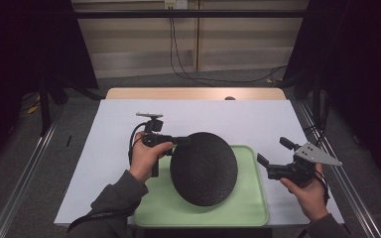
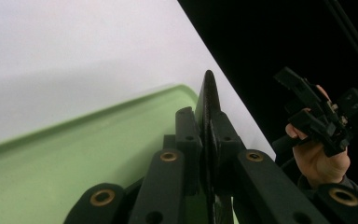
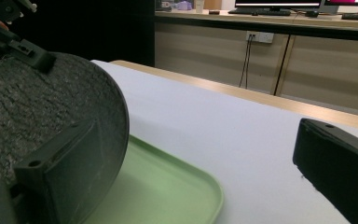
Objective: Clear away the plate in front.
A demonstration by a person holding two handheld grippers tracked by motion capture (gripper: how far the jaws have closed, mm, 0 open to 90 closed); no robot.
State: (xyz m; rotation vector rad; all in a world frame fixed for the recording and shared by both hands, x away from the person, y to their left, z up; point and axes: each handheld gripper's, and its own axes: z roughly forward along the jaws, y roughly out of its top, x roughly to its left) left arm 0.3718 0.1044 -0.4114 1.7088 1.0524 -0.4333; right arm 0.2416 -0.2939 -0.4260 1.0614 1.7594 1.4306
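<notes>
One black dome bowl (image 1: 204, 168), upside down on one green tray (image 1: 253, 208) at the table's near edge. My left gripper (image 1: 182, 141) is clamped on its far-left rim; right gripper (image 1: 273, 159) hangs spread off the tray's right edge. Looks rigid, thin-walled and rough-textured, probably light; grip the rim.

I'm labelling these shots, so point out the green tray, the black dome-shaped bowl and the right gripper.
green tray (image 1: 250, 210), high view, bare near right corner of its floor.
black bowl (image 1: 203, 168), high view, middle of its rough domed back.
right gripper (image 1: 274, 153), high view, gap midway between its open fingertips.
</notes>
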